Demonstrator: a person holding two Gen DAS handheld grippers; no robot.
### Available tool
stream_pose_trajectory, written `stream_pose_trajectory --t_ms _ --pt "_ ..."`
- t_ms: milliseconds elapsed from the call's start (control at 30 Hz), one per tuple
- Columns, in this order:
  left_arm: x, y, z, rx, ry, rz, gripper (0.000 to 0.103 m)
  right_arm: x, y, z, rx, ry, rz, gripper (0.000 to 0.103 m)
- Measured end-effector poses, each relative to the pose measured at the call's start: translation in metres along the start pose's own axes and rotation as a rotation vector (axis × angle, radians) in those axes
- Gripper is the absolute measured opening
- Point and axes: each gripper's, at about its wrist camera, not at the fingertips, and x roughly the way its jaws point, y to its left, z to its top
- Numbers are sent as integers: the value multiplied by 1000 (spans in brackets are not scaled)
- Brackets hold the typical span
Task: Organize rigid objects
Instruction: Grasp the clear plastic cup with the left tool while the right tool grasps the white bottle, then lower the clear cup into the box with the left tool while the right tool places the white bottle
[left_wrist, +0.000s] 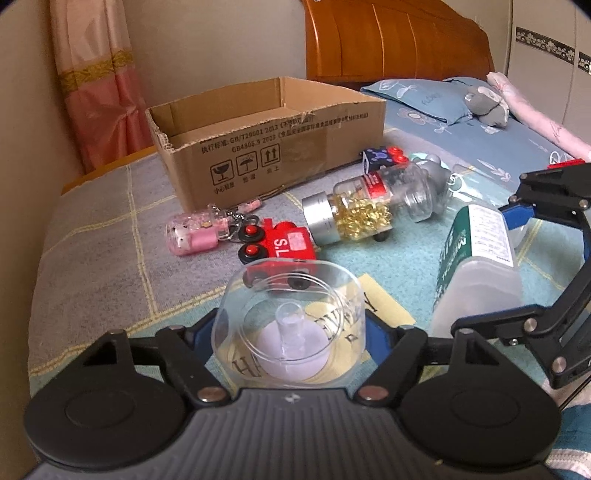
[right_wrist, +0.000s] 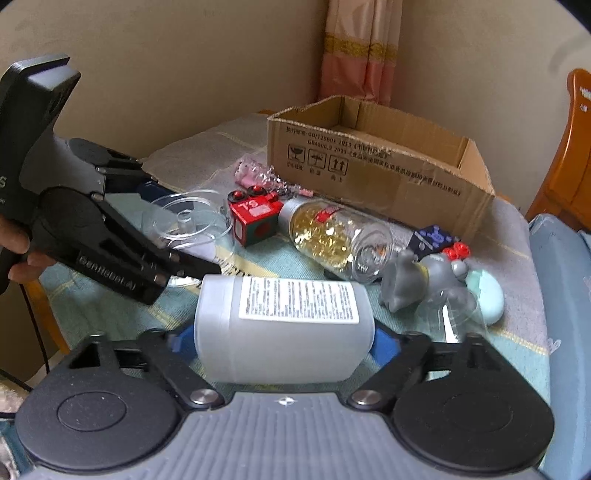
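My left gripper (left_wrist: 290, 328) is shut on a clear round plastic container (left_wrist: 291, 314), its blue pads (left_wrist: 380, 332) pressing on both sides. In the right wrist view the left gripper (right_wrist: 181, 225) holds that container (right_wrist: 188, 218) just above the blanket. My right gripper (right_wrist: 282, 339) is shut on a white plastic bottle (right_wrist: 284, 328) that lies on its side, with a printed label facing up. The left wrist view shows the same bottle (left_wrist: 476, 266) at the right, between the right gripper's fingers (left_wrist: 517, 218). An open cardboard box (left_wrist: 266, 155) stands behind the loose items.
On the bed's blanket lie a capsule jar (left_wrist: 354, 214), a red toy train (left_wrist: 288, 247), a pink keychain (left_wrist: 192, 236), a blue die (right_wrist: 432, 236), a grey figure (right_wrist: 406, 284) and a teal egg (right_wrist: 487, 295). A pillow (left_wrist: 424, 99) and wooden headboard (left_wrist: 388, 40) are beyond.
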Motion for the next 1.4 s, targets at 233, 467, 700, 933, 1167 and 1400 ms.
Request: stream_pose_trajectory --t_ms 233,467,700,933,1167,1400 --pt "-8 0 11 7 15 10 77 -9 -6 4 -4 1 22 87" --pt "-27 0 37 3 -4 3 77 -28 -21 15 -30 -13 37 87" --pt "-27 8 82 7 -33 20 77 -43 -46 43 -58 -58 43 87" --pt "-10 26 136 4 -44 39 77 -39 -79 89 -60 -107 13 87" --pt "23 50 181 -6 -28 83 77 -20 -111 134 -22 -114 -11 87" --pt "66 73 213 -18 14 128 77 -1 -136 162 -7 -111 -23 87"
